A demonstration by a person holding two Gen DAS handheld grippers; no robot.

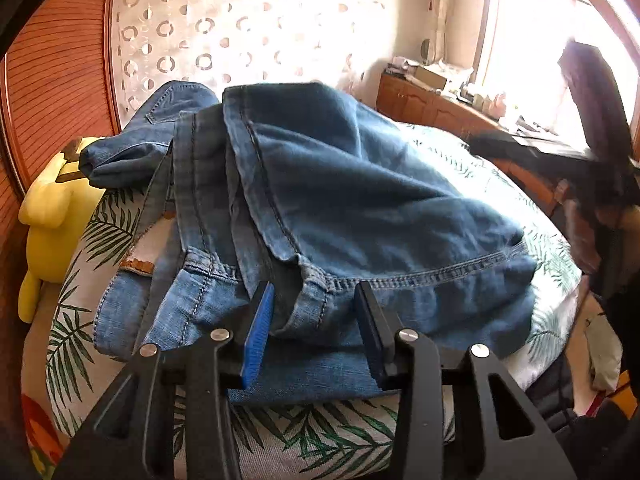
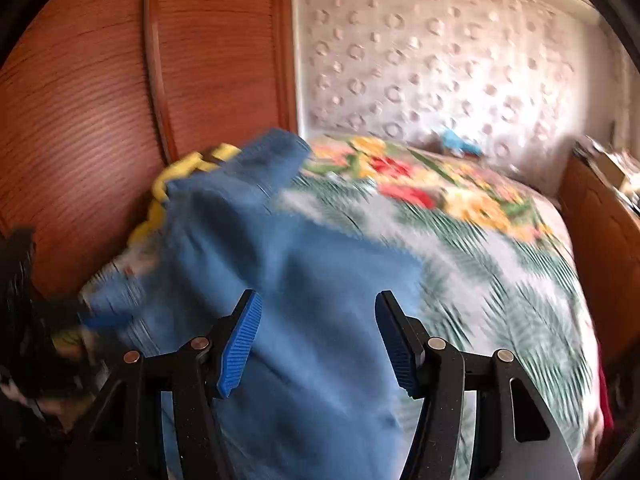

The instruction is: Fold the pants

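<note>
Blue denim pants lie in a rumpled, partly folded pile on the leaf-print bedspread. In the left wrist view my left gripper is open, its fingers on either side of a seamed edge of the denim near the front of the pile, not clamped on it. In the right wrist view, which is motion-blurred, the pants spread below and ahead of my right gripper, which is open and empty above the cloth.
A yellow plush toy sits at the bed's left edge against the wooden wardrobe. A wooden dresser with clutter stands by the window. The right gripper's dark shape shows at right. Flowered bedspread stretches beyond.
</note>
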